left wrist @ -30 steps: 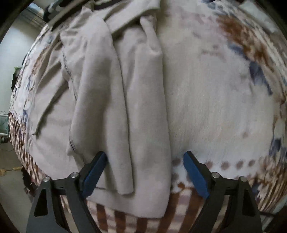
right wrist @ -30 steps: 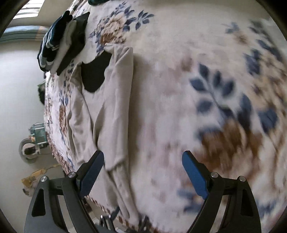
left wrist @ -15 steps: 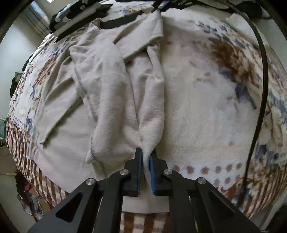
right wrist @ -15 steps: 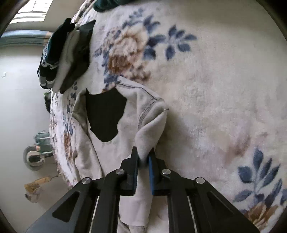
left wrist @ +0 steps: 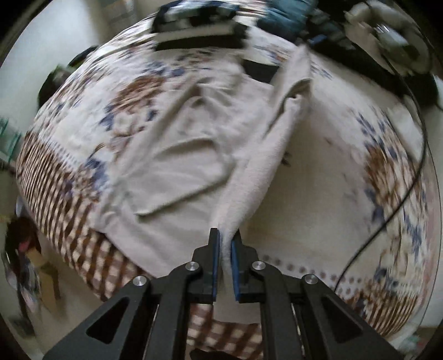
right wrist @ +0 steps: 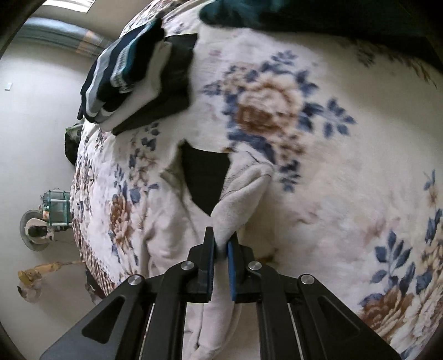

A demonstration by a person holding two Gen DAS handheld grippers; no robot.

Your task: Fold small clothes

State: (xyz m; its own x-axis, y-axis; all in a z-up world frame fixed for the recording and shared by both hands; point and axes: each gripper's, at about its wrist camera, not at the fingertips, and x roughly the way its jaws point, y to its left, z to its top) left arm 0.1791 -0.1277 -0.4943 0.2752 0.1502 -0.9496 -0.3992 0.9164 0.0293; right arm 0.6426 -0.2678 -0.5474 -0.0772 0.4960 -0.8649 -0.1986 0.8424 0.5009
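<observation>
A beige fleece garment (left wrist: 193, 155) with a black inner neck lining (right wrist: 205, 177) lies on a floral blanket (left wrist: 318, 177) over a bed. My left gripper (left wrist: 224, 243) is shut on the garment's right edge near the hem and lifts it into a ridge. My right gripper (right wrist: 220, 243) is shut on the garment (right wrist: 238, 199) at the shoulder beside the neck opening, holding a raised fold.
A stack of folded dark and striped clothes (right wrist: 133, 80) sits at the far end of the bed, also in the left wrist view (left wrist: 196, 27). A black cable (left wrist: 415, 155) crosses the blanket at right. A teal garment (right wrist: 235, 13) lies beyond. The floor (right wrist: 36, 138) lies left.
One second ago both grippers were open over the garment. Both closed on its right edge and have since lifted it, pulling the fabric up off the blanket.
</observation>
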